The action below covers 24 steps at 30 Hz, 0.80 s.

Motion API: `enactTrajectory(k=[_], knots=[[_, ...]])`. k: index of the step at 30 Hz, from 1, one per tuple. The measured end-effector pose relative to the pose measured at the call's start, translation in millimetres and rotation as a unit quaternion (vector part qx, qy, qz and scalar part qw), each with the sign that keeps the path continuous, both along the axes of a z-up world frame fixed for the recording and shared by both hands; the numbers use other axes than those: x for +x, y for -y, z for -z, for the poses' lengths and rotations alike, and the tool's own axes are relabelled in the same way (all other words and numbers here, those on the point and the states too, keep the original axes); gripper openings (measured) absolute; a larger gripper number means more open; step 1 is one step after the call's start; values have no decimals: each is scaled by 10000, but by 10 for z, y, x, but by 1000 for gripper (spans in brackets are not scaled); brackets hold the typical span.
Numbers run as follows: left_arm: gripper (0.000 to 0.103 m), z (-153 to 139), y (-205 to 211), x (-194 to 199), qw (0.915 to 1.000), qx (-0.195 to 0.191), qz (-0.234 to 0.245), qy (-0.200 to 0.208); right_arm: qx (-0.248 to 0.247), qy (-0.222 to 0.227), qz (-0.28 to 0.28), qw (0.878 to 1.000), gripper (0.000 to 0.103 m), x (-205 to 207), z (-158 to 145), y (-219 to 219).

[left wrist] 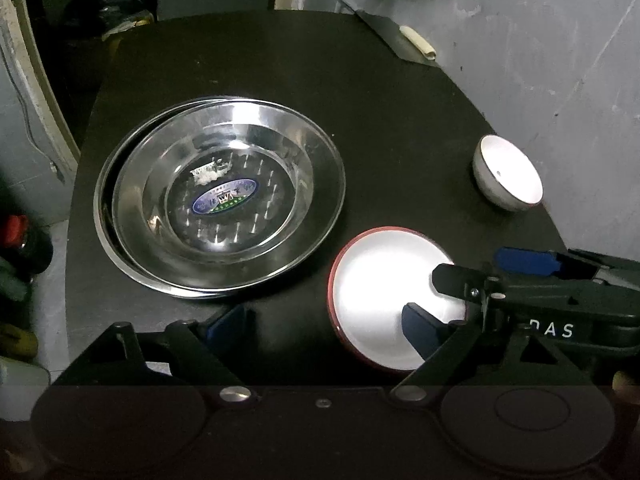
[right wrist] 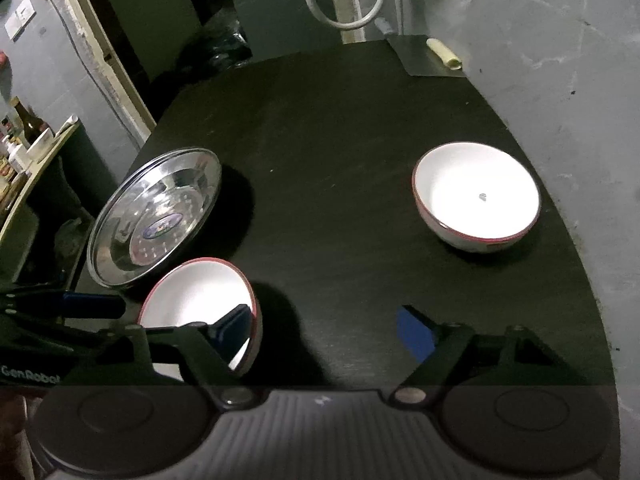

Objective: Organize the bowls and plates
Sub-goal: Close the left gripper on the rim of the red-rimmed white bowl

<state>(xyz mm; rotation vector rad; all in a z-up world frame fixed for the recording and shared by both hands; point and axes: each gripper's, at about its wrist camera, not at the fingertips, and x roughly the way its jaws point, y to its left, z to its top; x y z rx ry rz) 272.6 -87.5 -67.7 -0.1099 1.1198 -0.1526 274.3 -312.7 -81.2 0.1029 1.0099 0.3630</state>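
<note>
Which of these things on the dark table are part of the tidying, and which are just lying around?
Part of the job:
steel plates, stacked
near bowl, red-rimmed
far bowl, red-rimmed

Just lying about:
grey sheet at the table's far edge
pale roll on it
white hose behind
bottle on a side shelf

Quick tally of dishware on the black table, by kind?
Steel plates: 2, nested, the lower one's rim showing at the left
White bowls with red rim: 2, the near bowl and the far bowl
Total: 4
</note>
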Motion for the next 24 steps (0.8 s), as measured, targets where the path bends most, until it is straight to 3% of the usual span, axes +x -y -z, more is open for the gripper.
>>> enactTrajectory(k=[5, 8, 10, 12, 21, 24], knots=[[78, 32, 34, 18, 9999, 78, 89, -59, 17, -124, -51, 9999, 79, 15, 36, -19], [67, 42, 55, 24, 9998, 107, 145, -69, 34, -114, -110, 9999, 73, 7, 26, -30], [51, 52, 73, 20, 9997, 122, 202, -82, 106, -129, -190, 9997, 62, 0, 20, -42], [44, 65, 94, 20, 9996, 91, 256, -115, 145, -147, -288, 9994, 56, -11, 12, -67], [21, 74, 142, -35, 9993, -110, 348, -33, 479, -327, -454, 9973, 33, -70, 14, -68], [19, 70, 158, -55, 9992, -111, 374, 35, 552, -377, -502, 9965, 23, -103, 10, -65]])
